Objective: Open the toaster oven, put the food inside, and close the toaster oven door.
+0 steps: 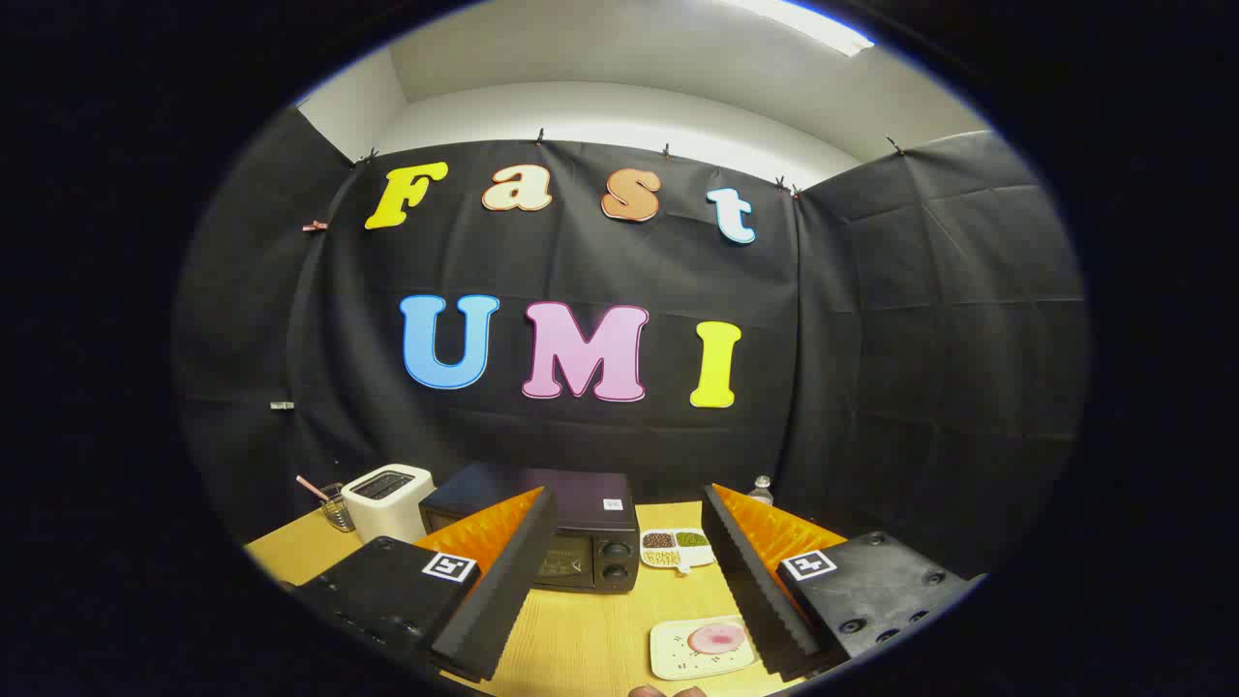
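A black toaster oven [571, 528] stands on the wooden table beyond my fingers, its door shut and two knobs on its right side. A small white plate [699, 651] with a pink round piece of food [717, 638] lies near the table's front, just inside my right finger [755, 581]. My gripper [629, 503] is held above the table, open wide, with nothing between its black-padded fingers. The left finger [503, 581] partly covers the oven's front.
A white pop-up toaster [387, 500] stands left of the oven, with a wire cup holding a straw [334, 503] beside it. A divided dish of beans [676, 548] lies right of the oven. A bottle top [763, 489] shows behind my right finger.
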{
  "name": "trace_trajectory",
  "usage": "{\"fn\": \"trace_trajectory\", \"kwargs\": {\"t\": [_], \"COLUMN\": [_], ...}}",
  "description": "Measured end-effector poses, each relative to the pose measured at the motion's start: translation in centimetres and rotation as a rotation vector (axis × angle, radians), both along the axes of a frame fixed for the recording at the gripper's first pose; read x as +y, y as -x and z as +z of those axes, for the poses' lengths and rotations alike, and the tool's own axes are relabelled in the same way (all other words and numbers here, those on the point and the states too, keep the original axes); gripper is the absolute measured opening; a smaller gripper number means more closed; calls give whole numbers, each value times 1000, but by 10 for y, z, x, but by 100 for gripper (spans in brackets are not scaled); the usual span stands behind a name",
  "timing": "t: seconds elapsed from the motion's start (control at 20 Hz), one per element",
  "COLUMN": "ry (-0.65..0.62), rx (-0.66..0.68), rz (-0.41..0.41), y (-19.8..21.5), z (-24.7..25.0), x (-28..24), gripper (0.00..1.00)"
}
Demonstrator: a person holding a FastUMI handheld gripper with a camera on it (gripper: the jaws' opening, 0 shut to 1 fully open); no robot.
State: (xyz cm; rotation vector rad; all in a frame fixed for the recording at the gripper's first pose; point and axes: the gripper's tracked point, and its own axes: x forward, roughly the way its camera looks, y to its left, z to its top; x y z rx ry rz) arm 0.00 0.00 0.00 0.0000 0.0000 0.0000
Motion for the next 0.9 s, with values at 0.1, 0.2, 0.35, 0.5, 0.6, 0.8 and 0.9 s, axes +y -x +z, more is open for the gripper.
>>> {"fn": "trace_trajectory", "kwargs": {"t": [0.1, 0.2, 0.35, 0.5, 0.6, 0.8, 0.9], "ry": [1, 0, -4, -1, -4, -8, -2], "rx": [5, 12, 18, 20, 24, 33, 38], "rz": [1, 1, 3, 6, 9, 16, 19], "y": [1, 0, -1, -4, -6, -11, -13], "z": [-2, -5, -7, -8, -9, -12, -14], "x": [2, 4, 7, 11, 14, 20, 21], "gripper": [98, 98, 98, 98, 98, 98, 98]}}
